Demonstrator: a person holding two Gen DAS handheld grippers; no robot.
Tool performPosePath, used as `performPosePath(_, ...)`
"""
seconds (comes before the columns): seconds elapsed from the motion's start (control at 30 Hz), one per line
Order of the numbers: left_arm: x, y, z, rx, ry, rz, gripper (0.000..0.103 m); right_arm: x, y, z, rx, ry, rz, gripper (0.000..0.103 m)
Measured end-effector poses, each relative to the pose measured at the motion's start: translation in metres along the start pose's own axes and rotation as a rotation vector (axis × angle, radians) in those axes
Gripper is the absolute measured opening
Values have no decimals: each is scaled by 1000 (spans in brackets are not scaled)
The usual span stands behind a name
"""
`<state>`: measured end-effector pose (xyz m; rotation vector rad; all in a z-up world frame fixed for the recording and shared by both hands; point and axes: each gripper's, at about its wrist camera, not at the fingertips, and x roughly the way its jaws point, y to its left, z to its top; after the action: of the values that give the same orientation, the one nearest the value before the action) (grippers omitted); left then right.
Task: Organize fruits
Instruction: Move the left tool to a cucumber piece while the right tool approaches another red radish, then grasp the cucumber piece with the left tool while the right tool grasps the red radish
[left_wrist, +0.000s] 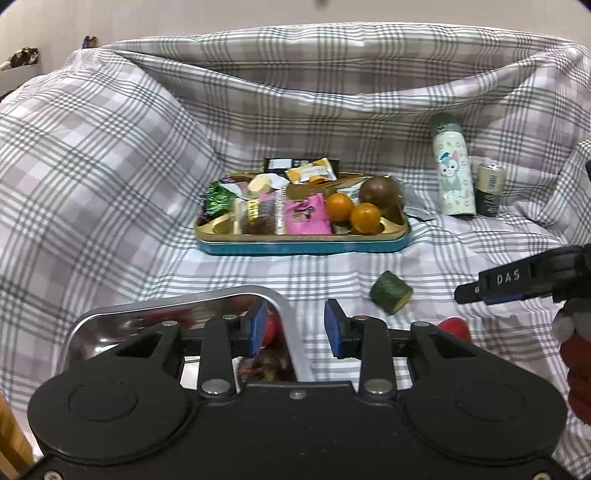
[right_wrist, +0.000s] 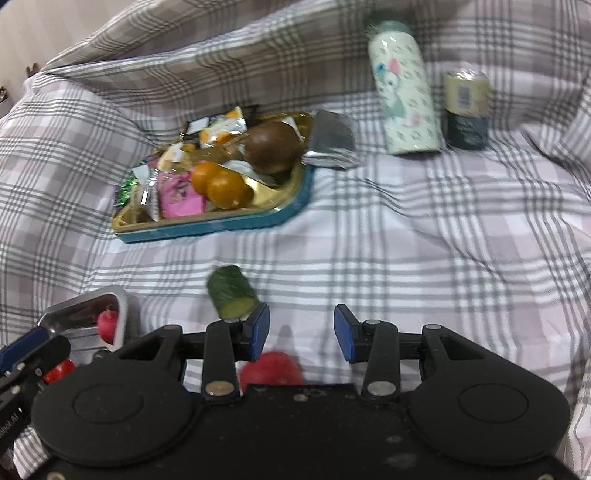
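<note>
My left gripper (left_wrist: 295, 326) is open over the right corner of a silver metal tray (left_wrist: 110, 321) that holds a red fruit (left_wrist: 271, 328); nothing is between its pads. A cut piece of cucumber (left_wrist: 391, 291) lies on the checked cloth, and a second red fruit (left_wrist: 456, 326) lies to its right. My right gripper (right_wrist: 302, 332) is open and empty, with the cucumber piece (right_wrist: 231, 293) just past its left finger and the red fruit (right_wrist: 271, 369) under it. Two oranges (right_wrist: 225, 188) and a brown round fruit (right_wrist: 271, 146) sit in a gold and blue tray (right_wrist: 221, 221) among snack packets.
A patterned bottle (left_wrist: 452, 173) and a can (left_wrist: 489, 190) stand at the back right. The checked cloth rises in folds on the left, the back and the right. A person's red sleeve shows at the right edge of the left wrist view.
</note>
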<state>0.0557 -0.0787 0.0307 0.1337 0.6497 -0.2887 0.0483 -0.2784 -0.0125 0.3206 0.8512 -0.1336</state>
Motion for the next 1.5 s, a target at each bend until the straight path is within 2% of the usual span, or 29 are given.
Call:
performPosePath(0.1,3,-5,0,-10,13,-18,42,-1,-7,-3,4,20,11,42)
performPosePath(0.3,11,-16,1,-21,39,-53,42,-2,-10,-7,0,69,95,45)
performPosePath(0.53,18,-16,1,-30,63,-52,42,3,1,-11,-58,90,104,48)
performPosePath(0.7,24,-8,1,-72,88,-47,42,3,8,-14,-107,102,119,51)
performPosePath(0.87,30,-1,3,-118,117,-68,42,3,15,-20,-162,124,142,53)
performPosePath(0.97,36,-3,7,-112,141,-97,42,3,20,-24,-207,140,156,53)
performPosePath(1.13,42,-11,11,-92,150,-118,42,9,32,-37,-319,161,111,52)
performPosePath(1.2,44,-13,11,-93,155,-122,42,11,35,-41,-335,151,84,47)
performPosePath(1.27,46,-14,8,-99,164,-124,42,10,35,-42,-336,136,87,41)
performPosePath(1.37,48,-15,6,-99,176,-125,42,8,29,-38,-308,123,95,41)
performPosePath(1.5,51,-20,6,-92,181,-131,42,9,16,-29,-247,97,38,41)
